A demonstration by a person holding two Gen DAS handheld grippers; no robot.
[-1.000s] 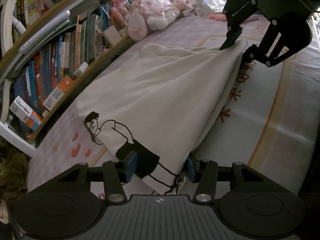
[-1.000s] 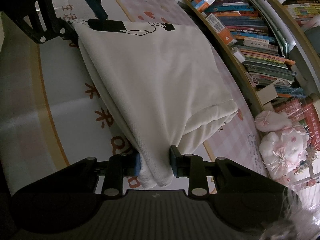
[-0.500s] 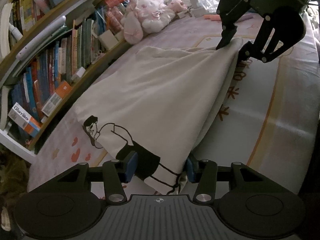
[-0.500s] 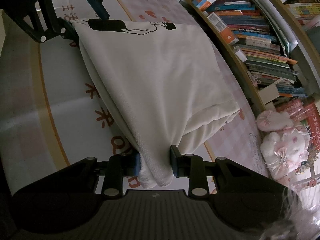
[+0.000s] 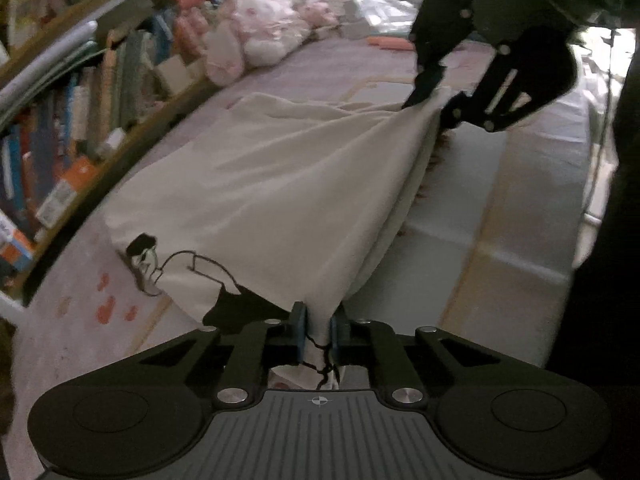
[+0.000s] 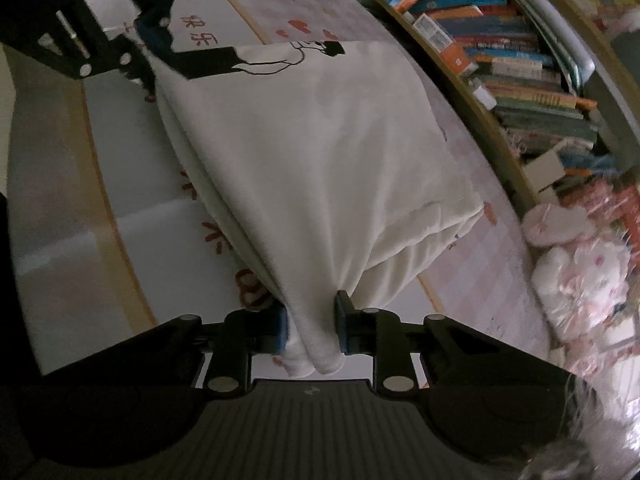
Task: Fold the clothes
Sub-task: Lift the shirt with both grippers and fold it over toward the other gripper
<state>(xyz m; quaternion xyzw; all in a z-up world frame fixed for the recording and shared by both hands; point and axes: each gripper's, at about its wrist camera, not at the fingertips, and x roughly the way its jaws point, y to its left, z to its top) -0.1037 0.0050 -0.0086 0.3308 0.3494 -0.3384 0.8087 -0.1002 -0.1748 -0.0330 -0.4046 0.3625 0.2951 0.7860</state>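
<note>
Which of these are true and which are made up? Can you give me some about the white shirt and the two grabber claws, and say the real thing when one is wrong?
1. Both grabbers pinch the white shirt. True: the left gripper and the right gripper each clamp an end.
2. The shirt has a black cartoon figure on it. True.
3. The shirt lies on a bare wooden floor. False: it lies on a patterned mat.
4. The bookshelf is empty. False: it is packed with books.
5. A pink plush toy sits near the shelf. True.
</note>
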